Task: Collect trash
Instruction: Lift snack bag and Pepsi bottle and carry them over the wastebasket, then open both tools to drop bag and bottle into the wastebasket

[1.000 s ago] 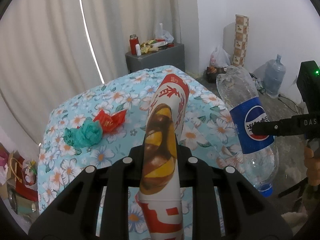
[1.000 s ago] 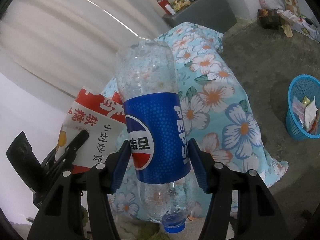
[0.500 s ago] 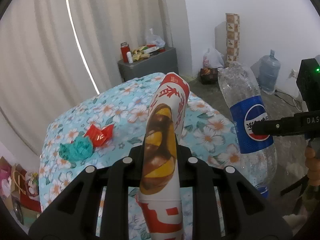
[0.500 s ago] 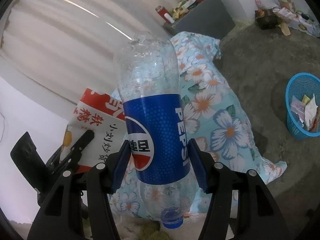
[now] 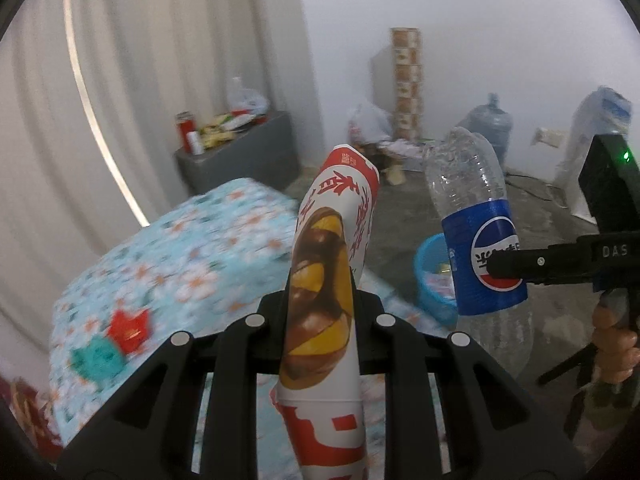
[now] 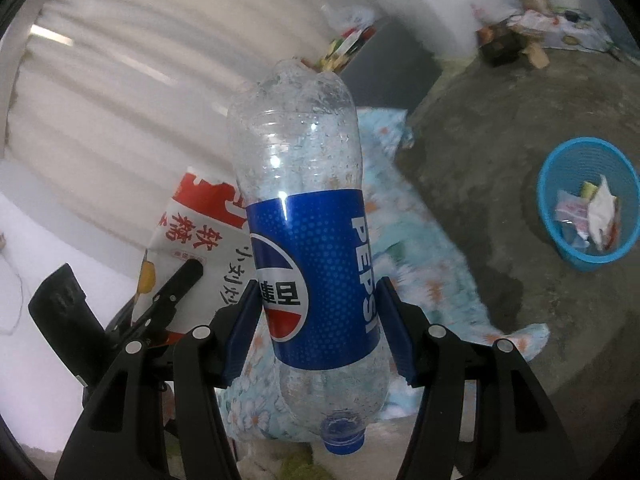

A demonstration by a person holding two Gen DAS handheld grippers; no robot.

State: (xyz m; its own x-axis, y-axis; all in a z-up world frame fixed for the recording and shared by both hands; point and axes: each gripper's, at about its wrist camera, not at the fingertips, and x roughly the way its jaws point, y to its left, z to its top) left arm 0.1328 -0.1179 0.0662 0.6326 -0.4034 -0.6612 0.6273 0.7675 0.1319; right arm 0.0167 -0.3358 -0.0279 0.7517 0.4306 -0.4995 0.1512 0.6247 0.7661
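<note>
**Two pieces of litter in hand, two more waiting on the bed**

The left gripper [image 5: 320,304] has its fingers drawn nearly together on a red-and-white paper snack bag printed with glossy brown chestnuts [image 5: 324,300], flattened to a thin edge that juts toward 12 o'clock in the left wrist view. The right gripper [image 6: 316,320] stands about half open, its blue pads pressed to both sides of an empty clear plastic Pepsi bottle with a blue label [image 6: 308,240], carried upside down, blue cap at 6 o'clock and dimpled base at 12.

A round blue plastic mesh wastebasket [image 6: 552,184], already part-filled with crumpled wrappers, sits on the bare concrete floor at 3 o'clock in the right wrist view, well apart from both grippers. Neither piece has yet been dropped in.

Left behind on the pale blue floral bedcover [image 5: 208,240], at 8 o'clock in the left wrist view, lie a crinkled red foil wrapper [image 5: 130,326] and, just beside it, a scrunched teal wad [image 5: 96,356], its material too blurred to tell. The job appears roughly half done.
</note>
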